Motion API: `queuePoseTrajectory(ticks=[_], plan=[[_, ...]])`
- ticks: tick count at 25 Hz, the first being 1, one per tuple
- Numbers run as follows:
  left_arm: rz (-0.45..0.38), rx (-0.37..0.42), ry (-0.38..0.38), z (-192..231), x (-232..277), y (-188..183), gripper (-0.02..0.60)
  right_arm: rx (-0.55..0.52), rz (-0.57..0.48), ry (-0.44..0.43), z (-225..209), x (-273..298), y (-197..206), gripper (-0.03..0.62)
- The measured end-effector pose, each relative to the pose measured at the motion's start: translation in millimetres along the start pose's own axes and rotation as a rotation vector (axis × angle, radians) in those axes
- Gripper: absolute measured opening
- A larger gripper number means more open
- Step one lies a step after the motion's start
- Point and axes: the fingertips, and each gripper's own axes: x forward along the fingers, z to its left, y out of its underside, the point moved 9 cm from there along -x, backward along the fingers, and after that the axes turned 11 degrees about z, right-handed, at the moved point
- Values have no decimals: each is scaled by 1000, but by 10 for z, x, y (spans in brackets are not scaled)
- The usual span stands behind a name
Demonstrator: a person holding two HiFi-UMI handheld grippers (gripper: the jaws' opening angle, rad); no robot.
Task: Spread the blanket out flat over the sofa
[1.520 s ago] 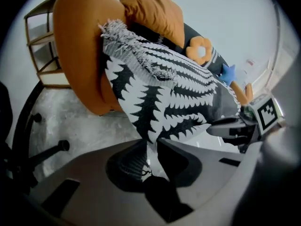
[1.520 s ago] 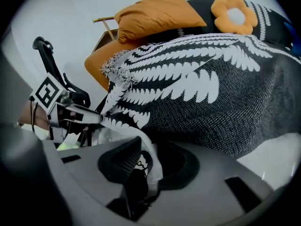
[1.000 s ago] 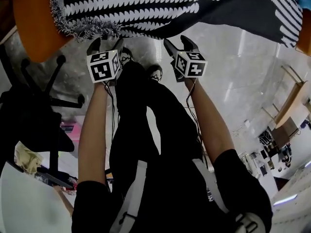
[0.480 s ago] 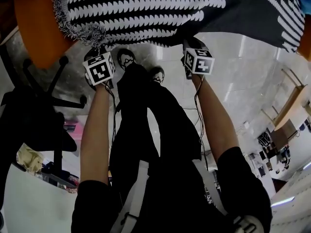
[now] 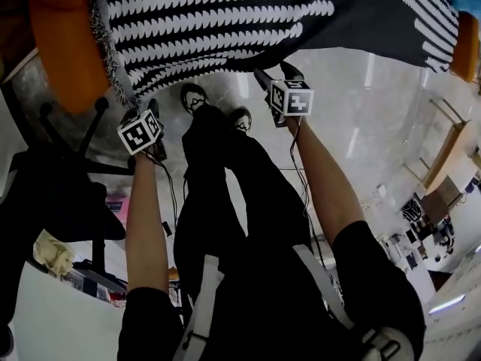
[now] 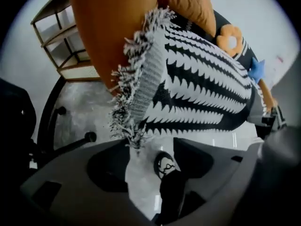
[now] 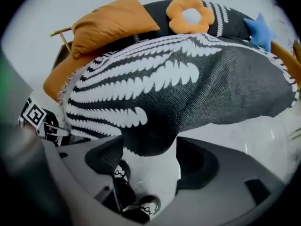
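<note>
Closest in, the person stands on the pale floor [image 5: 376, 119] facing the sofa's front edge, with both arms stretched forward. The left tongs [image 5: 139, 111] are opening. The tip of the blanket's fringe [image 6: 136, 102] dangles at the mouth of the gap, and neither pad presses on it. The right tongs [image 5: 275, 77] are also opening, to about their widest. A dark fold of the blanket [image 5: 248, 21] sags between the jaws, again not pinched.

Just beyond, the black-and-white blanket hangs over the front edge of the orange sofa [image 5: 64, 47]. Its fringed end lies near the sofa's left end and its plainer dark part toward the right. Farther back it runs up to an orange pillow [image 7: 113, 25], a flower cushion [image 7: 190, 14] and a blue star cushion [image 7: 260, 28] along the sofa's back edge.

The hem looks uneven, sagging at the right. To lay it well, I would retake the hem at these two spots and keep the cloth taut between the tongs. I would then draw it level with the front edge and let go only once it rests flat. The fringe is loose, so gripping the woven band above it should hold better.
</note>
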Motion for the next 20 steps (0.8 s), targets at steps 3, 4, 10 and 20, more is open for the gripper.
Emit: queuePoseTrajectory(ticks=[3, 4, 10, 20], plan=[[1, -7, 51, -59, -375, 28, 285, 25, -11, -17, 173, -416, 92, 359], [-10, 13, 68, -121, -505, -5, 285, 27, -14, -14, 218, -560, 98, 359], [-86, 149, 177, -717, -1298, -322, 285, 51, -42, 0, 496, -1371, -17, 314], [-189, 368, 350, -1614, -2522, -716, 284, 87, -208, -25, 1033, -2596, -242, 299]])
